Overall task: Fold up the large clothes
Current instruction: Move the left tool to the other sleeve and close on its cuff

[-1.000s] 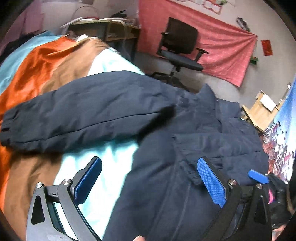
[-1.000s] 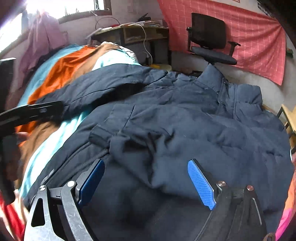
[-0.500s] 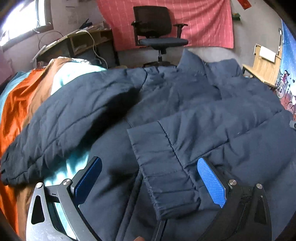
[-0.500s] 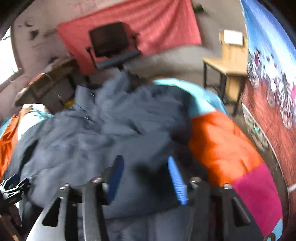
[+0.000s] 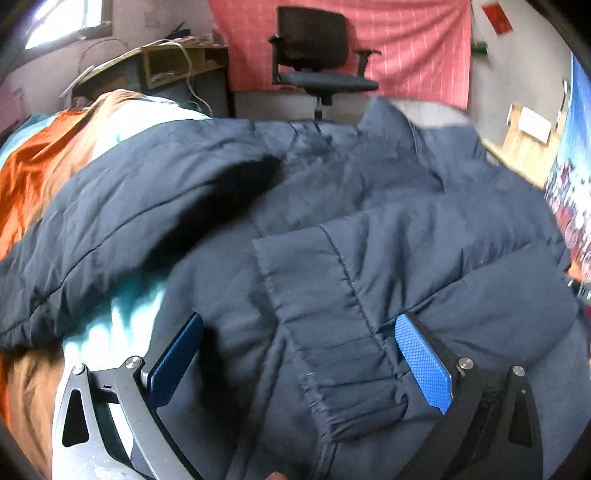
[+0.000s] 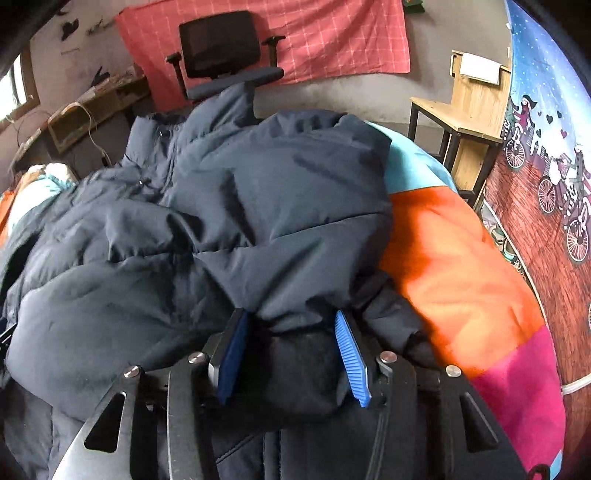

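Grey wall [image 6: 436, 33] with a pink checked cloth [image 5: 406, 48]; in front, a black office chair [image 5: 317, 62]. Left, a cluttered desk [image 5: 177, 70] under a bright window [image 5: 70, 18]. Right, a wooden table [image 6: 458, 118].

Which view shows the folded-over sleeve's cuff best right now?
The left wrist view: the cuff lies flat and unobstructed on the jacket, between the open left gripper's fingers. In the right wrist view the cuff cannot be made out; there the right gripper has bunched jacket fabric between its fingers.

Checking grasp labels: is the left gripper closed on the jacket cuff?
No, the left gripper is wide open, its fingers straddling the jacket cuff.
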